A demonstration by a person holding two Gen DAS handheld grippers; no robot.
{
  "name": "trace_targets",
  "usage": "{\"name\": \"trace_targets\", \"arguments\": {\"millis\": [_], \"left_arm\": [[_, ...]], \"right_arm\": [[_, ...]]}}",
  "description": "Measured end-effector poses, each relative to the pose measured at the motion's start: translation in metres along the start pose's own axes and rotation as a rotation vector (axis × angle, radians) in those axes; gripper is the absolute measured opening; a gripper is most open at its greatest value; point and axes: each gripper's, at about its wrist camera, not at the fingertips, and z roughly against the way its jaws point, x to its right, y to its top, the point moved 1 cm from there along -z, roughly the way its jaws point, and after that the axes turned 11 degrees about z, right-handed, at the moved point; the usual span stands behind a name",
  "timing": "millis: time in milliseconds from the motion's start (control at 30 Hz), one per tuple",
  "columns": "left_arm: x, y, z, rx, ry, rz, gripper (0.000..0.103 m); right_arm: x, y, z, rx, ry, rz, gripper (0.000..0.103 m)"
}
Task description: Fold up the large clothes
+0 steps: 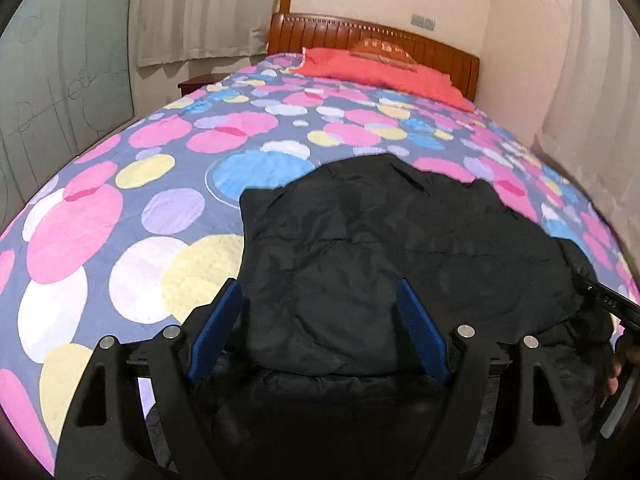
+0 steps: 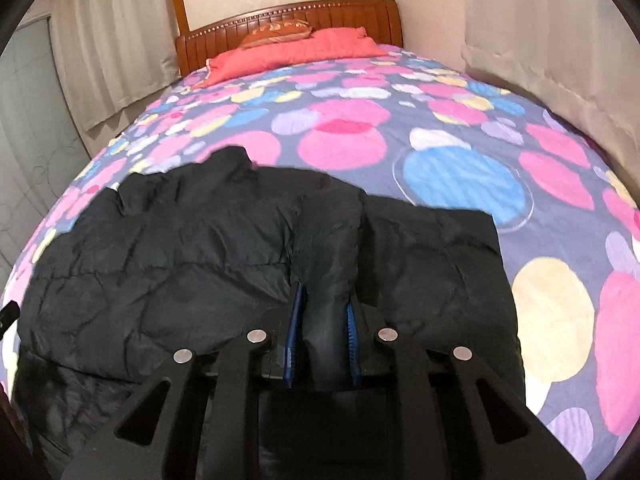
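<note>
A black puffer jacket (image 1: 360, 248) lies crumpled on the near end of a bed with a dotted bedspread (image 1: 120, 208). In the left wrist view my left gripper (image 1: 320, 320) stands open over the jacket's near edge, blue pads wide apart with the padded fabric between them. In the right wrist view the jacket (image 2: 180, 248) spreads to the left, and my right gripper (image 2: 324, 320) is shut on a raised fold of it, blue pads pinching the fabric. The right gripper also shows at the right edge of the left wrist view (image 1: 608, 304), with a hand (image 1: 616, 372) below it.
A red pillow (image 2: 296, 52) and an orange cushion (image 2: 276, 32) lie at the wooden headboard (image 2: 304, 16). Curtains (image 1: 192, 12) hang on both sides, and a wall runs close along the bed's right. The bedspread (image 2: 460, 152) beyond the jacket is flat.
</note>
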Motion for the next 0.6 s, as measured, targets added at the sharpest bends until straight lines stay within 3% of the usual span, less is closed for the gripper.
{"name": "trace_targets", "arguments": {"millis": [167,200,267,333,500,600], "left_arm": [[-0.007,0.002,-0.011,-0.028,0.032,0.0,0.079],[-0.008,0.005,-0.01,-0.024,0.033,0.001,0.079],[-0.011,0.012,-0.013,-0.014,0.038,0.015,0.079],[-0.01,0.019,-0.018,-0.018,0.043,0.027,0.079],[0.0,0.029,-0.048,-0.056,0.077,0.014,0.079],[0.0,0.025,-0.069,-0.094,0.121,-0.002,0.079]], "right_arm": [[0.002,-0.003,0.008,-0.049,0.012,0.031,0.028],[0.001,0.0,0.019,-0.036,0.002,0.027,0.029],[-0.003,0.01,0.041,0.028,-0.046,0.021,0.044],[-0.011,0.024,0.048,0.076,-0.044,0.024,0.048],[-0.034,0.046,0.012,0.047,0.001,0.053,0.049],[-0.045,0.043,-0.024,-0.03,0.026,0.068,0.049]]}}
